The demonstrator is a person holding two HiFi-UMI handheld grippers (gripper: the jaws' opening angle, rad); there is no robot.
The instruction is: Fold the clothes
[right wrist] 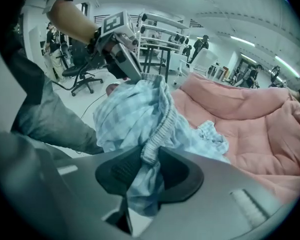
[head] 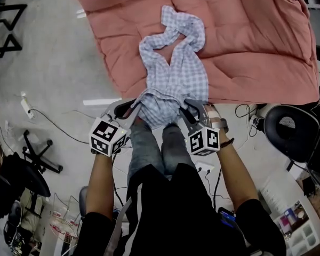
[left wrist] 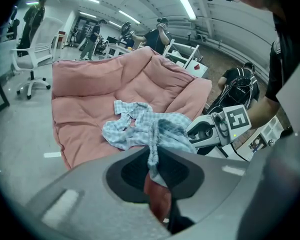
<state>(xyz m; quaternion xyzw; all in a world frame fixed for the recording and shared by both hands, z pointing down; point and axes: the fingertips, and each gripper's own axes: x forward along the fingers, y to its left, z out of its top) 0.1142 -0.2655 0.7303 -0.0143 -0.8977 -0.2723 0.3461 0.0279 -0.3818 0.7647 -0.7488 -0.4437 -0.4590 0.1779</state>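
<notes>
Left gripper [head: 132, 109], right gripper [head: 188, 107] on checked garment [head: 173, 76]

I see one garment here — pale blue-and-white checked pajama trousers [head: 173, 73] with a ribbed elastic waistband. The waist end hangs lifted and bunched just off the pink quilt [head: 256, 47]; the twisted, crumpled legs lie on it.

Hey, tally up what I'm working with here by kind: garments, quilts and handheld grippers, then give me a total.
Blue-and-white checked garment: 1
Salmon-pink padded quilt on the floor: 1
Handheld grippers with marker cubes: 2, the left gripper and the right gripper, each shut on the garment's near edge
Total: 4
</notes>
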